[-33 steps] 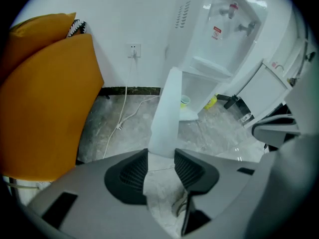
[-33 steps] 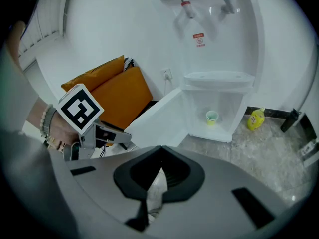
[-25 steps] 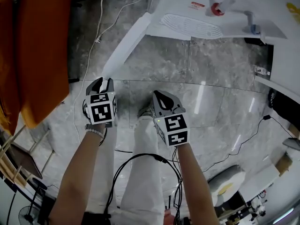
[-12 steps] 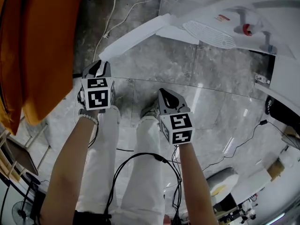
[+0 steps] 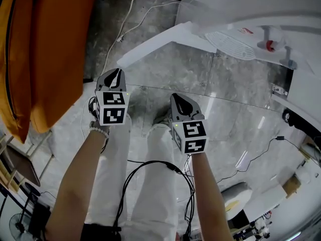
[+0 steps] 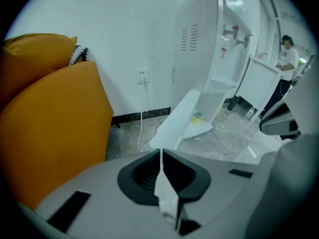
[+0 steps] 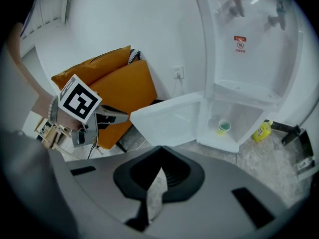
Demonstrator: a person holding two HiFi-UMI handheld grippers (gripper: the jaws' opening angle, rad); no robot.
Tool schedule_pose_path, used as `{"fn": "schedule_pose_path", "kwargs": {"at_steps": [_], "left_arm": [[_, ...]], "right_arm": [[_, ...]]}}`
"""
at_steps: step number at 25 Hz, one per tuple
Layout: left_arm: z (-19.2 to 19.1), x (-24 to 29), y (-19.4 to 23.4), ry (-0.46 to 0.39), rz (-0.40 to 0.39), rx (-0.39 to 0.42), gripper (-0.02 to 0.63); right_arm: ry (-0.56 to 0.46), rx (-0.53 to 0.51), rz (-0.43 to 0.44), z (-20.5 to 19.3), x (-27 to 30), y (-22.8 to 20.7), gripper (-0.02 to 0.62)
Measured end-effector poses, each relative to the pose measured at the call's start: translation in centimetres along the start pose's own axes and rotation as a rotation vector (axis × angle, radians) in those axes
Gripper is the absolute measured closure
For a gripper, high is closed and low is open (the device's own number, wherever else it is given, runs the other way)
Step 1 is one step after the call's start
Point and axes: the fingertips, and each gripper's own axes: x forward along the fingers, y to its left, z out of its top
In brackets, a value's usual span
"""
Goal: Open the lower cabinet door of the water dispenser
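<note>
Now your left gripper [image 5: 114, 75] has just been closing its jaws, together on nothing; your right gripper [image 5: 178, 101] is closed, empty. Just above the left one, upper centre, the lower cabinet door [image 5: 159, 42] stands swung wide: task judged complete.

Water dispenser [image 7: 249, 68] top apparently cut off

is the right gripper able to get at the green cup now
Probably yes: the door stands open and the cup sits in plain view with nothing before it, though the right gripper must open first.
</note>
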Motion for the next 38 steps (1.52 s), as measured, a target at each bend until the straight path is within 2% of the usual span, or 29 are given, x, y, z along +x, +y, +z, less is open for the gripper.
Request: {"fn": "schedule_pose_path", "kwargs": {"at_steps": [2,9,17,29,38], "left_arm": [[0.7,-1.3,0.2,-0.027,0.0,-0.009,0.591],[4.6,-7.7,-0.2,-0.128,-0.062,-0.049,0.592],[11.5,-15.9,-3.0,-0.269,-0.164,0.041,0.592],[21.8,-29.1,-6.3,-0.437,-0.265,0.177,0.594],[26.2,-37.9,-6.2,-0.518,-0.324,0.201,0.592]], "right_arm": [[-0.02,-0.007,-0.016,1.0,-0.4,0.0,0.592],[-0.11,-0.003,-0.066,5.2,-3.9,0.8,0.592],[-0.22,-0.015,-0.085,11.0,-10.9,2.4,0.592],[-0.391,-0.034,-0.122,19.5,-23.2,4.3,0.592],[-0.469,-0.04,-0.159,22.9,-30.0,6.8,0.592]]}}
